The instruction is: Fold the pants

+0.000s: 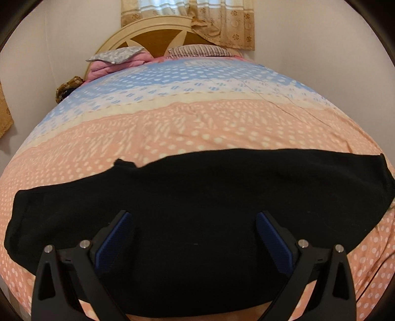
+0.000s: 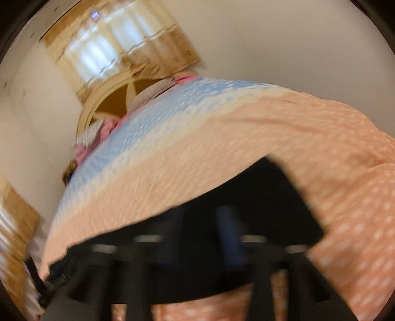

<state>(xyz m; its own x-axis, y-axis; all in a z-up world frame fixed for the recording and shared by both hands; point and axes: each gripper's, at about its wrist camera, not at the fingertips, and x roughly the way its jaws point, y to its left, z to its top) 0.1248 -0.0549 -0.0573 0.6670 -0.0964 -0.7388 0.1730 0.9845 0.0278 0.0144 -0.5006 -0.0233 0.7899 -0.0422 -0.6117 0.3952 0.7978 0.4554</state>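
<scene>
Black pants (image 1: 197,197) lie flat across the near part of the bed, spread from left to right. My left gripper (image 1: 195,222) hovers over their middle, wide open and empty, with its blue pads (image 1: 116,237) far apart. In the right wrist view the picture is smeared by motion. The pants (image 2: 259,192) show as a dark shape below the camera. My right gripper (image 2: 202,222) is above them; its blurred blue fingers (image 2: 228,229) stand apart with a gap, nothing seen between them.
The bed has a peach, cream and blue dotted cover (image 1: 197,128). Pillows (image 1: 200,51) and pink bedding (image 1: 116,64) lie by the wooden headboard (image 1: 153,37). A curtain (image 1: 222,22) hangs behind. Walls stand on both sides.
</scene>
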